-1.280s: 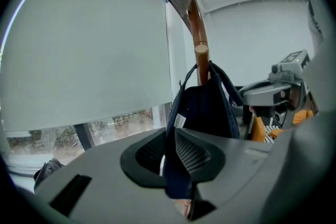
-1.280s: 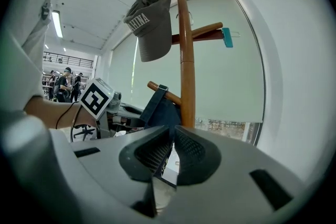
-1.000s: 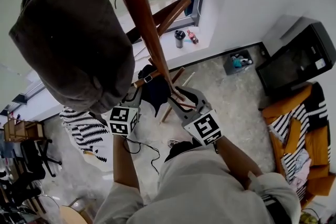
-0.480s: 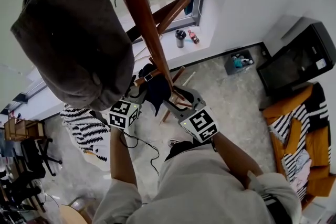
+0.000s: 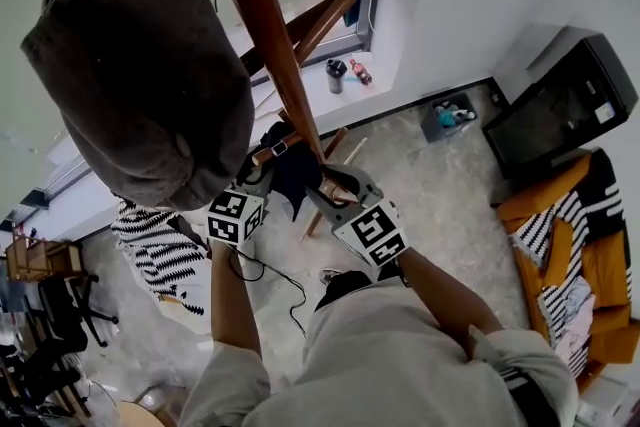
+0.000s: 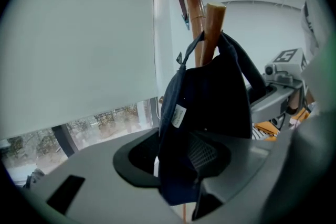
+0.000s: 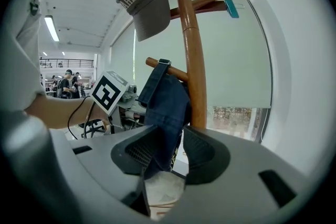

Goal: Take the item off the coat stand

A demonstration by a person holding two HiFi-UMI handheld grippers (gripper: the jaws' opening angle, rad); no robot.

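A dark blue cloth item (image 5: 292, 170) hangs by a strap from a low peg of the wooden coat stand (image 5: 262, 45). My left gripper (image 5: 262, 179) reaches it from the left and my right gripper (image 5: 322, 191) from the right. In the left gripper view the cloth (image 6: 210, 107) fills the space between the jaws of the left gripper (image 6: 173, 165), which have just been closing onto it. In the right gripper view the cloth's lower end (image 7: 165, 113) hangs between the jaws of the right gripper (image 7: 168, 157), also closing, with a thin gap at the right pad (image 7: 202, 155).
A grey cap (image 5: 130, 65) hangs from an upper peg, close above my left gripper. The stand's pole (image 7: 191, 60) rises just behind the cloth. Below lie a striped cloth (image 5: 160, 250), a black box (image 5: 560, 115) and an orange chair (image 5: 580, 245).
Both grippers have edged a little closer to the stand's pole and the dark blue cloth. The cap and the stand have stayed where they were.
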